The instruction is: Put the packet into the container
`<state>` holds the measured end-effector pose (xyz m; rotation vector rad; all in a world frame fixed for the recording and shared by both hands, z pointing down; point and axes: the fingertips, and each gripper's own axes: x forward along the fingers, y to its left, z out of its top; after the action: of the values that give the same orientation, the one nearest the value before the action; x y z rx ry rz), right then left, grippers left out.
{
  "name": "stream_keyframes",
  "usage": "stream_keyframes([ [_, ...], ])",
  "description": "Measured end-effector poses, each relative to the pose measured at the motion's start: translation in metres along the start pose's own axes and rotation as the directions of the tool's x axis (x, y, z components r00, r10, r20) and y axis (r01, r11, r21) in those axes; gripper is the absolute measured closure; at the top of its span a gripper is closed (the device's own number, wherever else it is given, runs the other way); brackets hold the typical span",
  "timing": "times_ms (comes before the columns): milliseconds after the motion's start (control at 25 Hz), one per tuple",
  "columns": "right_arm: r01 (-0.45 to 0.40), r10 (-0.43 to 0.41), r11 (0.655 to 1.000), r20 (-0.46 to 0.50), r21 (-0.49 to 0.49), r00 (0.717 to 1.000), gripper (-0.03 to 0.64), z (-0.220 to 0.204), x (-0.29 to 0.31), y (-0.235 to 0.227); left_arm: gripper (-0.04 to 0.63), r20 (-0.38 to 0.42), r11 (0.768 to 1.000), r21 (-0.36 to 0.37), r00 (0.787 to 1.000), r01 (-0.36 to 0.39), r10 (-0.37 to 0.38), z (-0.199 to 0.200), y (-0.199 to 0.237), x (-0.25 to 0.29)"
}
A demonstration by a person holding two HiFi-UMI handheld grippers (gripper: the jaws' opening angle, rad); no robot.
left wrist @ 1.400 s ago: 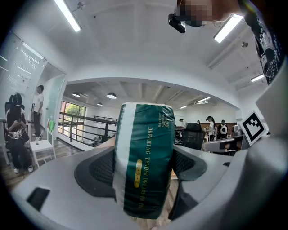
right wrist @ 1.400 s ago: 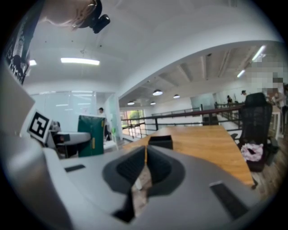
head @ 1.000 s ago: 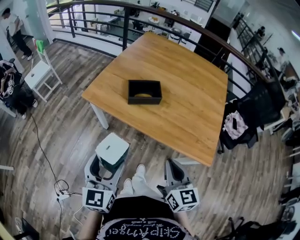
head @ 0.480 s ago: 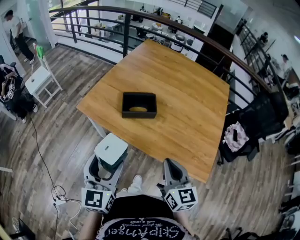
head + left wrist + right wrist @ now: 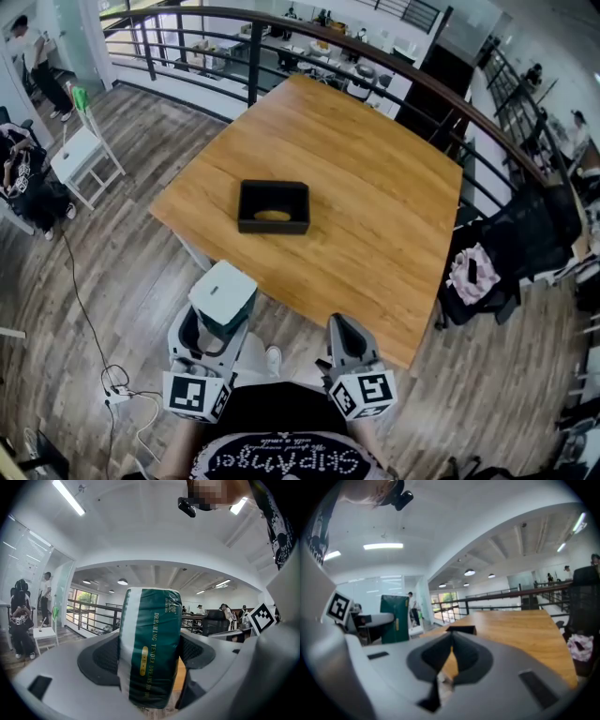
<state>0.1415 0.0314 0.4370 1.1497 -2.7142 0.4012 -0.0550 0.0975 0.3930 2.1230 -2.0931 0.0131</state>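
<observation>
My left gripper (image 5: 220, 323) is shut on a green and white packet (image 5: 223, 297), held short of the table's near edge; in the left gripper view the packet (image 5: 151, 644) stands upright between the jaws. A black open container (image 5: 273, 207) sits on the wooden table (image 5: 375, 187) toward its left side, with something pale inside. My right gripper (image 5: 345, 339) hovers near the table's front edge, its jaws shut with nothing in them (image 5: 449, 654). The container (image 5: 461, 630) shows just past the right jaws, and the packet (image 5: 395, 619) appears at the left of that view.
A dark railing (image 5: 281, 28) curves behind the table. A white chair (image 5: 82, 150) stands on the wood floor at left, with cables (image 5: 117, 375) near my feet. A black chair with clothing (image 5: 487, 262) is at the table's right. People stand far off.
The table and container have shifted a little in the head view as the head moved. Both grippers keep their places and the packet stays held.
</observation>
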Motion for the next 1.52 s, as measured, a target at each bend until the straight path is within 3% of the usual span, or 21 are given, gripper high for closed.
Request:
stream_keyframes([
  [600,0.034,-0.033,0.999,-0.032,0.019,0.999,0.583,0.004,0.038,-0.013,0.21,-0.021,1.0,-0.014,0.999,0.027,-0.027,0.003,0.023,0.042],
  [1000,0.056,-0.056,0.998,-0.029,0.008,0.998,0.583,0.04,0.122,-0.008,0.21,-0.046,0.997,-0.012,0.996,0.07,-0.07,0.017,0.085,0.111],
  [1520,0.164,-0.163,0.986,-0.02,0.025,0.986,0.583,0.059,0.198,-0.008,0.21,-0.052,0.986,-0.02,0.985,0.167,-0.167,0.027,0.147,0.187],
])
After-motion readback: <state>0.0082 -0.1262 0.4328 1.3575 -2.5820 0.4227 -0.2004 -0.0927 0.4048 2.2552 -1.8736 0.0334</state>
